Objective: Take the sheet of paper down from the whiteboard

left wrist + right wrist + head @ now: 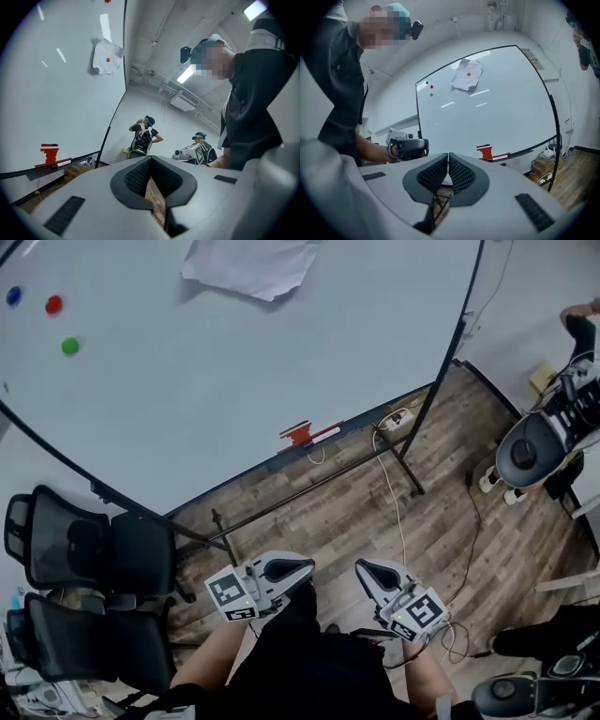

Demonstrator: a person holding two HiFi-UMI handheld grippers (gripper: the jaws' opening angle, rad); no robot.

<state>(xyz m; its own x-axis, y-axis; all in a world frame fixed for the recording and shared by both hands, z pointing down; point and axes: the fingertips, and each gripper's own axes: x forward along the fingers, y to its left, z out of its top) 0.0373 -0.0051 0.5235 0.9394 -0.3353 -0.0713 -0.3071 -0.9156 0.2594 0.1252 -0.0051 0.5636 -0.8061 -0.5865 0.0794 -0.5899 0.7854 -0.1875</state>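
A crumpled white sheet of paper (251,266) hangs high on the whiteboard (234,371), pinned by an orange magnet (468,73). The sheet (107,57) also shows in the left gripper view, up and to the left, and the same sheet (467,75) in the right gripper view. Both grippers are held low in front of my body, well short of the board. My left gripper (302,567) is shut and empty. My right gripper (367,570) is shut too, with nothing between its pads.
Blue (13,296), red (53,305) and green (69,346) magnets sit at the board's left. A red eraser (298,434) lies on its tray. Black mesh chairs (84,549) stand left, cables and a power strip (398,418) lie under the board's stand, other people (144,136) work behind.
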